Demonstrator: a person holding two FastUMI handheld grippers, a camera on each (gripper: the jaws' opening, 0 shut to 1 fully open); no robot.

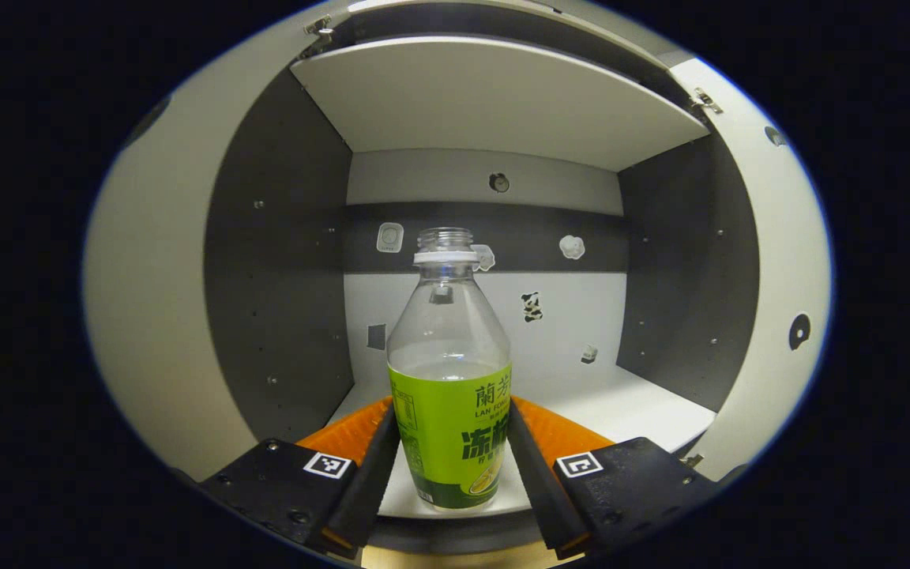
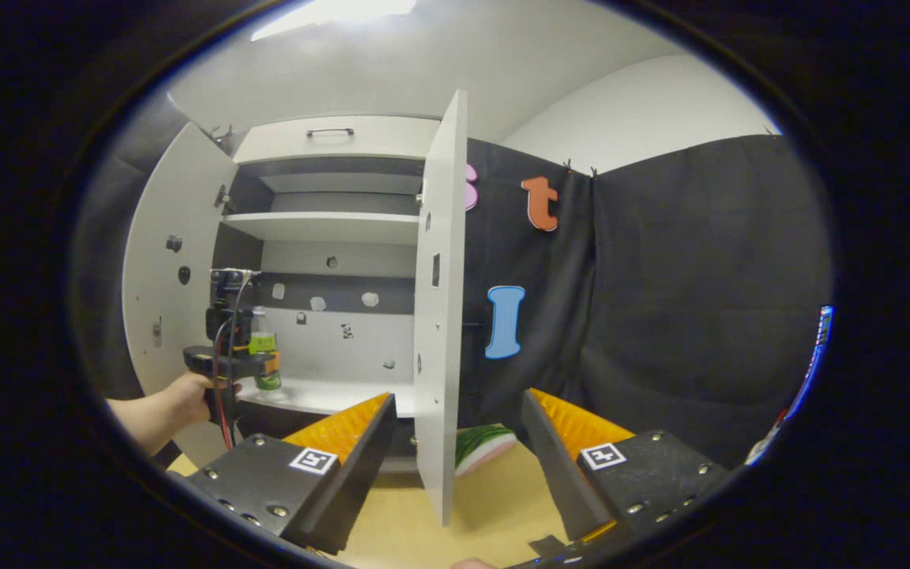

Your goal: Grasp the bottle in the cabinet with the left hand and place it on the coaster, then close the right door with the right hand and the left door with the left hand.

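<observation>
A clear plastic bottle (image 1: 449,340) with a green label and no cap stands on the cabinet's lower shelf (image 1: 629,403). My left gripper (image 1: 453,411) is shut on it, one finger pressed against each side of the label. The right gripper view shows the same bottle (image 2: 264,341) held by the left gripper (image 2: 259,365), with a hand (image 2: 178,395) behind it. My right gripper (image 2: 459,397) hangs open over the table, holding nothing. A round coaster (image 2: 483,444) patterned like a watermelon slice lies on the table beyond the right door (image 2: 439,316). Both doors stand open.
The left door (image 2: 167,276) swings out to the left. An upper shelf (image 1: 494,103) runs above the bottle. The wooden table (image 2: 494,514) lies below the cabinet. Black cloth (image 2: 684,300) closes the right side.
</observation>
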